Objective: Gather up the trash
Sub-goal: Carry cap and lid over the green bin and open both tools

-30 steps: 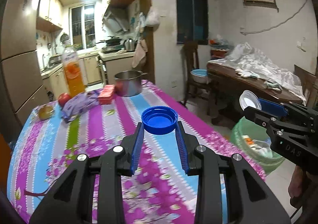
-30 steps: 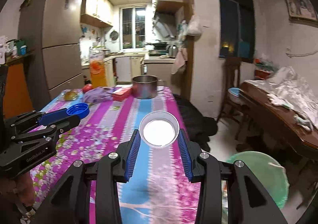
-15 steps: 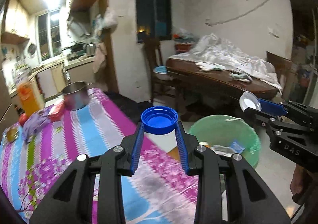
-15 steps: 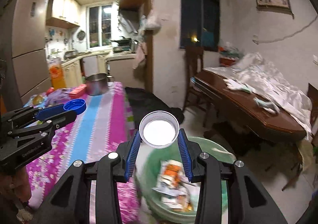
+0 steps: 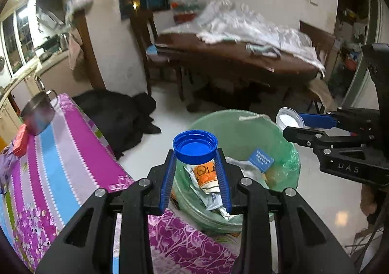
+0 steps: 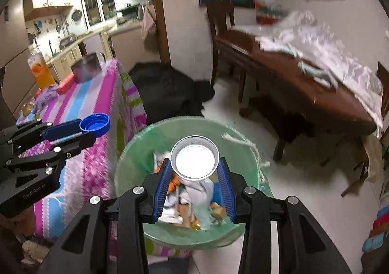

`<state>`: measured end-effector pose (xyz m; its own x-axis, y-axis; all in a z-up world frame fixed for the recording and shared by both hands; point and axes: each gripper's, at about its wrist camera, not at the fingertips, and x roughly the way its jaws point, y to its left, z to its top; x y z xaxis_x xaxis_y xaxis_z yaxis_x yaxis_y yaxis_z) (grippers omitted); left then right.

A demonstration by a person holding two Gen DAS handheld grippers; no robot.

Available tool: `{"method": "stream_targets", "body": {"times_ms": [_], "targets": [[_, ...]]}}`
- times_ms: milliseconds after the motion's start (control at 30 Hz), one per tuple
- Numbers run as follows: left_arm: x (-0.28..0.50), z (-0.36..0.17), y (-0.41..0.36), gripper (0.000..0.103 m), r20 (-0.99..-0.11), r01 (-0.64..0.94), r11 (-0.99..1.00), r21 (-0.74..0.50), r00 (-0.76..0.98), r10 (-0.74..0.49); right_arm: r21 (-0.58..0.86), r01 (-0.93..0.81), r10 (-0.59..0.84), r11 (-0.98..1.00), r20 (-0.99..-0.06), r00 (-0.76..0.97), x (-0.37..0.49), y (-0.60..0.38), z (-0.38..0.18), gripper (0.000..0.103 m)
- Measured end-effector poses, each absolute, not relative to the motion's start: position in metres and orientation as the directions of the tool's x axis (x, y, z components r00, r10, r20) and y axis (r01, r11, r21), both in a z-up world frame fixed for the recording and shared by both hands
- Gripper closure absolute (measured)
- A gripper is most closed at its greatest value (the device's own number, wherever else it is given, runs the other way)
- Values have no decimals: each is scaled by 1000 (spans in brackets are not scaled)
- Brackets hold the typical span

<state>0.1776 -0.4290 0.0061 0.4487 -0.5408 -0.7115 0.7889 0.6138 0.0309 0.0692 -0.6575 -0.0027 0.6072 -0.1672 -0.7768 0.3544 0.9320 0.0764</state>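
My left gripper [image 5: 195,152] is shut on a blue bottle cap [image 5: 194,146] and holds it at the near edge of a green-lined trash bin [image 5: 233,125] on the floor. My right gripper [image 6: 194,162] is shut on a white cap [image 6: 194,160] and holds it right above the same bin [image 6: 136,145], which holds wrappers and paper. The blue cap also shows in the right wrist view [image 6: 95,125], and the white cap in the left wrist view [image 5: 289,121].
A table with a striped purple cloth [image 5: 60,159] stands left of the bin, with a steel pot [image 5: 37,113] and a juice bottle [image 6: 40,70]. A dark bundle [image 5: 116,113] lies on the floor. A brown table [image 6: 304,77] with white sheets stands at the right.
Both grippers have swung right and tilted down from the striped table toward the trash bin, still holding their caps. The bin now sits under both.
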Motion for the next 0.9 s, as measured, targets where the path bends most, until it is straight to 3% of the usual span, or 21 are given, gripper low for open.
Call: {"method": "stream_targets", "body": {"times_ms": [333, 900], "targets": [[191, -35, -468, 72, -821, 812, 583, 38, 358, -446, 96, 353, -112, 931, -844, 525, 87, -676, -37, 63], [195, -43, -476, 72, -828, 805, 591, 51, 364, -426, 107, 358, -102, 928, -849, 518, 88, -678, -49, 62]]}}
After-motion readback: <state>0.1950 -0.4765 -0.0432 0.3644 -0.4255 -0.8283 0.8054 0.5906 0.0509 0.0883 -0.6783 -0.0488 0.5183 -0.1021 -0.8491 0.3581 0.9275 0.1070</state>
